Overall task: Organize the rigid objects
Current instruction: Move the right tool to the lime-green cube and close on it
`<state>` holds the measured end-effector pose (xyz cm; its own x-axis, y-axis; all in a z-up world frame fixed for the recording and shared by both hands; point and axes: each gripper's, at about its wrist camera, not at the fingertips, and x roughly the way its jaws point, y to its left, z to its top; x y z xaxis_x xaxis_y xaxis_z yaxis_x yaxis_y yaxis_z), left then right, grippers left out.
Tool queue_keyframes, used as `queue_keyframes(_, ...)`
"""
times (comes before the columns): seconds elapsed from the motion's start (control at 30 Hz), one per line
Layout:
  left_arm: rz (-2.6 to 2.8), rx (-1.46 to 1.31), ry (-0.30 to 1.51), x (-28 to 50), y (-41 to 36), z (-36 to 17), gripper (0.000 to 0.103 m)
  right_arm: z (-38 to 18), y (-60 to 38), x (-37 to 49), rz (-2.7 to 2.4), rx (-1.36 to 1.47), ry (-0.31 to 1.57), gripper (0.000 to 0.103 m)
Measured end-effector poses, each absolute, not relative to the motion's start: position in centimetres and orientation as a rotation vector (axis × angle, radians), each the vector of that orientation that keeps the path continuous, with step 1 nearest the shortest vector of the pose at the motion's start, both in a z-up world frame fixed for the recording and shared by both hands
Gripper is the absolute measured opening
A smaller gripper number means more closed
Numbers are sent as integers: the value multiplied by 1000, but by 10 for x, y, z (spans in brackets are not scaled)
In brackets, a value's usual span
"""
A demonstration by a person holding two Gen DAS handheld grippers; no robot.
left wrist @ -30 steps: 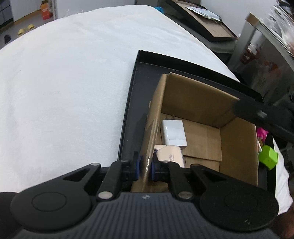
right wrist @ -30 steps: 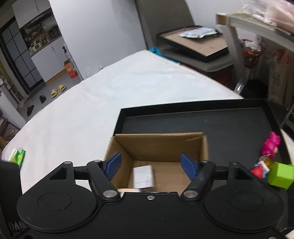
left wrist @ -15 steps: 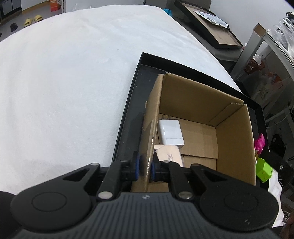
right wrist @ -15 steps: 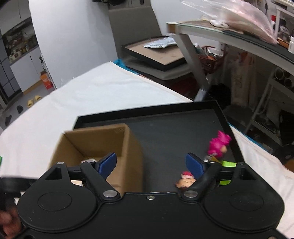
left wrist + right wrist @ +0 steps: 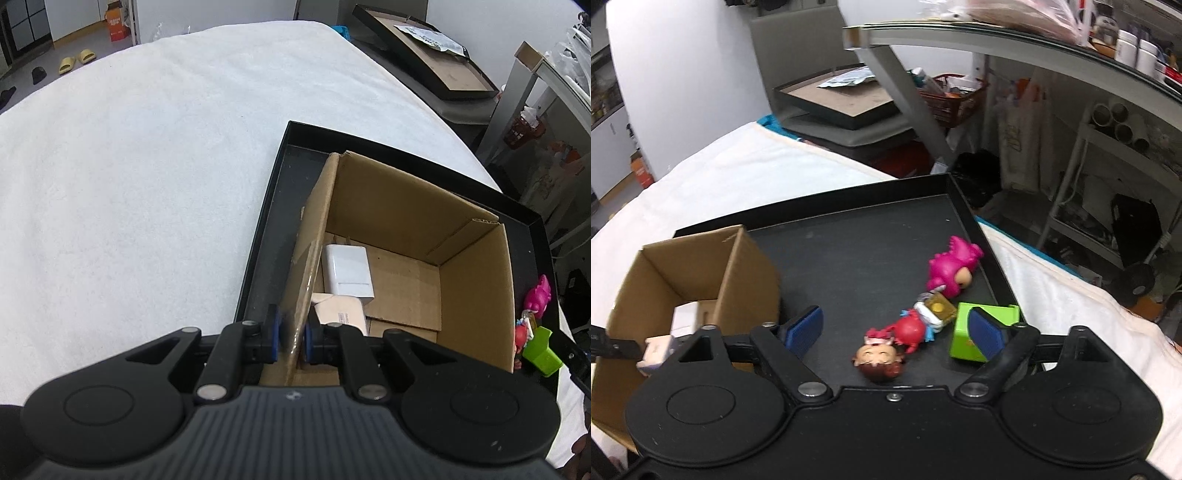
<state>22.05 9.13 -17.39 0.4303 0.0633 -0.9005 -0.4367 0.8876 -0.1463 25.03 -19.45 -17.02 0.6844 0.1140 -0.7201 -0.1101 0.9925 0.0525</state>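
Box wall sat clamped in left tool while right tool, just widened and empty, needed to straddle doll squarely.

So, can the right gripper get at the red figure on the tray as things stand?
Probably yes: the right gripper, jaws just opened wide and empty, points at the red figure on the black tray, with nothing between them.

Left wrist camera looks steeply down, close over the open brown cardboard box. Right wrist camera faces the small toys beside it, closely. Both views share the shallow black tray.
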Motion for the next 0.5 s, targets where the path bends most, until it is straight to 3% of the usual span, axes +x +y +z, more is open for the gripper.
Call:
queue_keyframes(0.37,293,-261,1133,227,75,-167,15,-186,-223,254,-25,80,774,99)
queue_keyframes(0.5,283,-218,1134,226,67,-164,26,-190,-229,258,-33,97,773,98)
